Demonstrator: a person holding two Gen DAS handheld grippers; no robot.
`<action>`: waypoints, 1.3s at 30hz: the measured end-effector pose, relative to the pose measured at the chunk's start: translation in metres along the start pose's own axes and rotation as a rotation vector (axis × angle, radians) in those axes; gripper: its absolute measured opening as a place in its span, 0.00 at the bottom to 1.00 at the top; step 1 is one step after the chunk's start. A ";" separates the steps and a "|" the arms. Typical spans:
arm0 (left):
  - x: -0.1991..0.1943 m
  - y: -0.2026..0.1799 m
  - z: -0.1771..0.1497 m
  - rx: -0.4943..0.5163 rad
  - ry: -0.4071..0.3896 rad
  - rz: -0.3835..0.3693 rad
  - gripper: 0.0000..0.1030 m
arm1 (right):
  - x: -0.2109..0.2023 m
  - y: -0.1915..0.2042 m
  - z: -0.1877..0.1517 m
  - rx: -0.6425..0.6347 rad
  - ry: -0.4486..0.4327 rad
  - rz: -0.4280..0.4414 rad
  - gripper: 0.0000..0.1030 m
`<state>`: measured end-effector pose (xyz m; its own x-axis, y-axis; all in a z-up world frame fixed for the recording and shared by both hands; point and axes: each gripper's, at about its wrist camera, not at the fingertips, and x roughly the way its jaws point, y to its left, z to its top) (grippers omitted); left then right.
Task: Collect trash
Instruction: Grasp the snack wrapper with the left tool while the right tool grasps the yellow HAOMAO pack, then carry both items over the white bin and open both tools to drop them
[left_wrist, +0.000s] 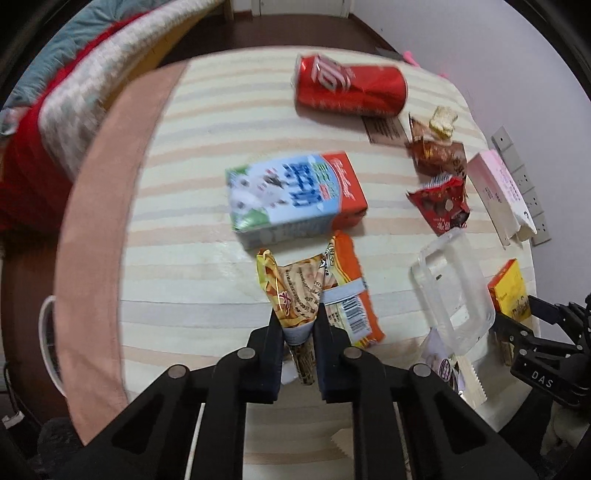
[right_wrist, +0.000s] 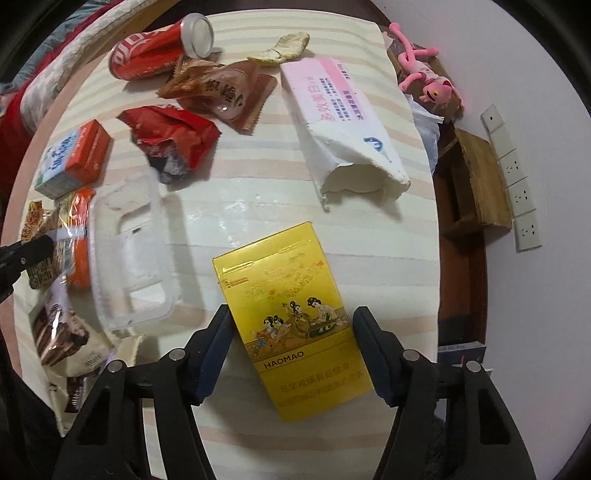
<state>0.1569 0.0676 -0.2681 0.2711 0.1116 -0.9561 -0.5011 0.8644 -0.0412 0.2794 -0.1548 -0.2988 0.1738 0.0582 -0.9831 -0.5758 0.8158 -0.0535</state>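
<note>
The left gripper (left_wrist: 298, 325) had its jaws pinched nearly closed on the narrow end of a yellow snack wrapper (left_wrist: 291, 291), which lay on the striped tablecloth (left_wrist: 207, 147) just in front of the milk carton (left_wrist: 295, 195). An orange wrapper (left_wrist: 351, 291) lay touching the yellow one on its right side, its top edge meeting the carton's near face. Beyond the carton, toward the far edge of the cloth, a red soda can (left_wrist: 351, 90) lay on its side.

The right gripper (right_wrist: 291, 325) stood with its jaws spread wide, one on either side of a yellow cigarette box (right_wrist: 291, 314) lying flat on the cloth — the left finger was at the box's edge, the right one stood a little clear of it, and neither was pressing it. Left of that box sat a clear plastic tray (right_wrist: 129, 251), and past the tray, nearer the carton (right_wrist: 74, 158), a torn red wrapper (right_wrist: 170, 140) and a brown wrapper (right_wrist: 221, 88) lay beside each other. A torn pink-and-white paper box (right_wrist: 340, 129) lay open-mouthed beyond the yellow box. Off the cloth's far right corner sat a pink plush toy (right_wrist: 424, 74) — well apart from the carton
</note>
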 end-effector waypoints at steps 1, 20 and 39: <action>-0.006 0.002 -0.002 0.001 -0.011 0.014 0.10 | -0.004 0.002 -0.003 0.001 -0.010 0.001 0.65; -0.130 0.051 -0.016 -0.063 -0.294 0.113 0.09 | -0.143 0.051 -0.014 0.030 -0.284 0.118 0.63; -0.182 0.305 -0.062 -0.404 -0.337 0.207 0.09 | -0.195 0.322 0.026 -0.260 -0.320 0.378 0.62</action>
<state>-0.0962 0.2805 -0.1246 0.3484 0.4664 -0.8131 -0.8284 0.5591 -0.0342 0.0811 0.1117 -0.1194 0.1277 0.5242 -0.8419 -0.8162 0.5378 0.2111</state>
